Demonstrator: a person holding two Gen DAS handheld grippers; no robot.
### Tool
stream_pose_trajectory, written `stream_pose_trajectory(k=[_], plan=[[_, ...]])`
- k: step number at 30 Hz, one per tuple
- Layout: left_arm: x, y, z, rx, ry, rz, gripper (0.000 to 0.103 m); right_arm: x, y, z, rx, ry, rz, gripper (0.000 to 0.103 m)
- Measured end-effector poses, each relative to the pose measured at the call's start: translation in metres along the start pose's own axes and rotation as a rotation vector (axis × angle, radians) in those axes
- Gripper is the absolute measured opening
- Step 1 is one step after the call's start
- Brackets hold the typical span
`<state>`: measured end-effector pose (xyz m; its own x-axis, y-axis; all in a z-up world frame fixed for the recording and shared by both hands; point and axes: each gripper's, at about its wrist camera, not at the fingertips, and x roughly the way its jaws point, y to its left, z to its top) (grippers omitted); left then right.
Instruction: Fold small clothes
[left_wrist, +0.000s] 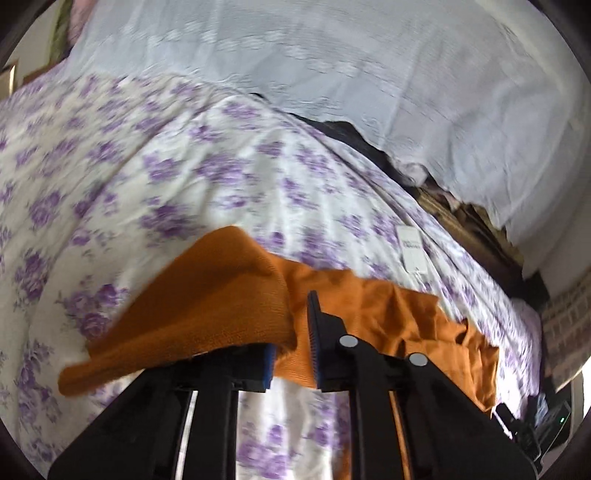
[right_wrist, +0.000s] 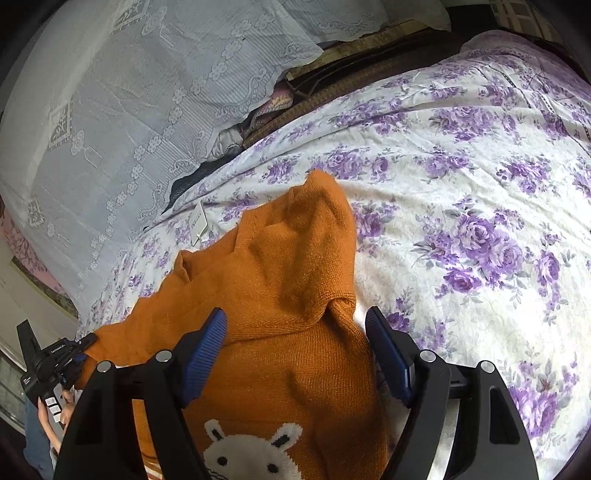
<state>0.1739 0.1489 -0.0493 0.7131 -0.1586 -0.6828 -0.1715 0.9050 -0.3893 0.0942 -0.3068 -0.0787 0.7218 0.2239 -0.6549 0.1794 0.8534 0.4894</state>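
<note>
- Sweater (right_wrist: 288, 295), orange knit with a white rabbit face, lies on the flowered bedspread (right_wrist: 480, 192).
- Left gripper (left_wrist: 293, 332): jaws narrow, pinching a fold of the sweater's edge and holding it raised off the bedspread.
- Paper tag (right_wrist: 197, 222) lies beside the sweater.
- Right gripper (right_wrist: 295, 354): jaws wide, straddling the sweater's middle; pads not pressing it.

Black tongs (right_wrist: 295, 354) with blue ribbed pads (right_wrist: 205, 354) and 4 silver screws.
</note>
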Motion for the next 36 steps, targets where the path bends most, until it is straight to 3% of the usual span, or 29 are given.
stream_pose_trajectory(k=[11,21,30,36], plan=[[0.000,-0.060,0.002,0.090,0.010,-0.039,0.014,0.003,-0.009,0.001,0.046,-0.008,-0.007,0.078],[-0.001,-0.134,-0.012,0.244,0.012,-0.086,0.014,0.010,-0.007,0.000,0.020,-0.004,-0.023,0.082],[0.017,-0.193,-0.043,0.351,0.056,-0.133,0.014,0.011,-0.007,0.000,0.021,-0.003,-0.023,0.082],[0.047,-0.217,-0.075,0.425,0.097,-0.105,0.014,0.011,-0.007,0.000,0.023,-0.002,-0.020,0.083]])
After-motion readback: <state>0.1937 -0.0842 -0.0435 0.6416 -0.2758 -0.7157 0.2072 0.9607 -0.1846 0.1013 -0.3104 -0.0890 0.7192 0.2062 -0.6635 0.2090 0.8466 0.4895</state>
